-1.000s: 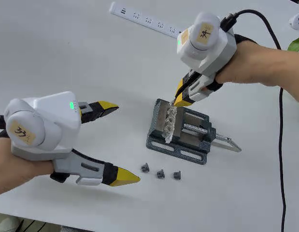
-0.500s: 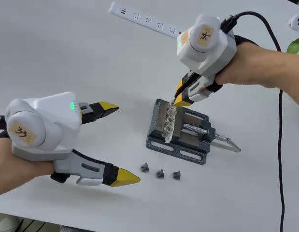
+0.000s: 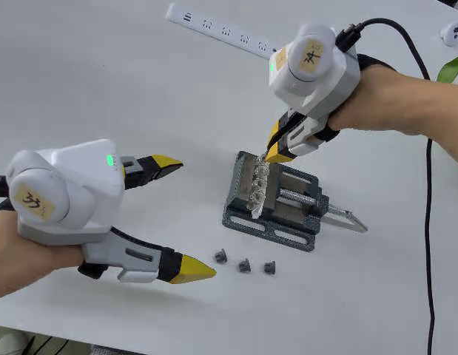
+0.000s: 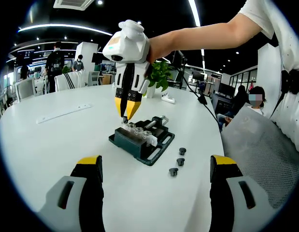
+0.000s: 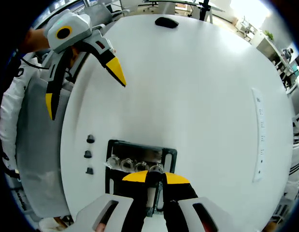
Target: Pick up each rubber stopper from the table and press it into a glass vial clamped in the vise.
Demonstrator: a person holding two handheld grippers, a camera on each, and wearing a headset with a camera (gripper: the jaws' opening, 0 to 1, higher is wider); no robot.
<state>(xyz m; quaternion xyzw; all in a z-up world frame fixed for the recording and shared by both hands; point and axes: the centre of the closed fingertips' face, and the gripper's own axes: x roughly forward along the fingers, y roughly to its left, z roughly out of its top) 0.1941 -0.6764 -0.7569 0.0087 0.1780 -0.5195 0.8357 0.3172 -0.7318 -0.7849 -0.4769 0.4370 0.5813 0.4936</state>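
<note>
A dark vise (image 3: 277, 216) (image 4: 139, 144) (image 5: 115, 145) clamps a row of clear glass vials (image 3: 258, 186) (image 4: 138, 130) (image 5: 126, 164). Three dark rubber stoppers lie on the white table in front of it (image 3: 244, 265) (image 4: 180, 161) (image 5: 87, 154). My right gripper (image 3: 277, 156) (image 4: 125, 112) (image 5: 155, 178) points down at the end vial, jaws closed, and a small dark stopper (image 4: 124, 119) shows at its tips, touching the vial's mouth. My left gripper (image 3: 183, 217) (image 4: 156, 164) is held open and empty to the left of the vise, one fingertip (image 3: 200, 271) close to the loose stoppers.
A white power strip (image 3: 221, 29) (image 5: 259, 140) lies at the far side of the table. A black cable (image 3: 430, 192) runs down the right side. The vise's handle (image 3: 348, 219) sticks out to the right. People and chairs are beyond the table in the left gripper view.
</note>
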